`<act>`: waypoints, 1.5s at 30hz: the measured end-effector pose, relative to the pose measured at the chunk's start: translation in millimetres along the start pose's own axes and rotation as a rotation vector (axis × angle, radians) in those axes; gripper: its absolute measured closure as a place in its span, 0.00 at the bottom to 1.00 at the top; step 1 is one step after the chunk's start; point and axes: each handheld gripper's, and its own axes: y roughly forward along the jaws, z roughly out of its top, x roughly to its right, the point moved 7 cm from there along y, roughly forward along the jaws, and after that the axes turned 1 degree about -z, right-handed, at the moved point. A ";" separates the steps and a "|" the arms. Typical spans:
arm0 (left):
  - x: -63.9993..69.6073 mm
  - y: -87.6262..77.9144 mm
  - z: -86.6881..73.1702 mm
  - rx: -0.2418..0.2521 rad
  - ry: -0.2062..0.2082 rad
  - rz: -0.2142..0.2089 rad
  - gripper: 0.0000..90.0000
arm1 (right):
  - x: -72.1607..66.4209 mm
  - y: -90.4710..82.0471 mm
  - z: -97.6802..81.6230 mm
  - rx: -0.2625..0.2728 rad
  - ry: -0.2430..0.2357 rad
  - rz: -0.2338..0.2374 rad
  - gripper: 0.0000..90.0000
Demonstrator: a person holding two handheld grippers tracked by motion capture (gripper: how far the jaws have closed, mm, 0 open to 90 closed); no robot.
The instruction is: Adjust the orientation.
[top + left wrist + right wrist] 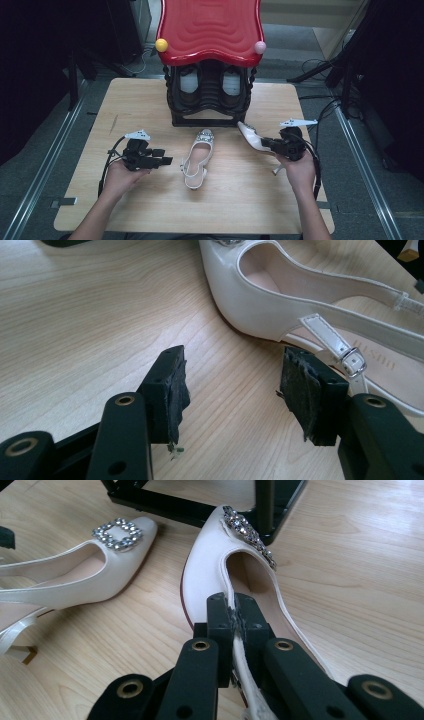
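Two white slingback heels with rhinestone buckles are on the wooden table (pixel 150 200). One shoe (pixel 197 157) (pixel 300 305) (pixel 75 575) lies in the middle, toe pointing away from me. My left gripper (pixel 167 161) (pixel 232 385) sits just left of its heel strap, open, with bare wood between the jaws. The other shoe (pixel 252 136) (pixel 210 565) is to the right, toe toward the rack. My right gripper (pixel 265 143) (pixel 233 615) is shut on its side rim, one jaw inside the shoe and one outside.
A black shoe rack (pixel 210 100) (pixel 200 505) with a wavy red top (pixel 210 30) stands at the table's far middle, a pair of shoes inside it. A yellow ball (pixel 161 45) and a pink ball (pixel 260 47) cap its front corners. Cables trail from both grippers.
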 end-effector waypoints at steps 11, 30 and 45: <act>2.2 4.8 2.4 0.000 0.007 -0.008 0.49 | -35.4 30.3 -0.9 -0.047 -0.063 -0.027 0.98; 4.2 7.4 1.6 -0.012 0.014 -0.013 0.49 | -65.4 55.4 -19.9 -0.156 0.004 0.046 0.95; 6.2 9.4 3.6 -0.002 0.023 -0.014 0.49 | -75.2 38.8 -9.8 -0.049 0.009 0.175 0.81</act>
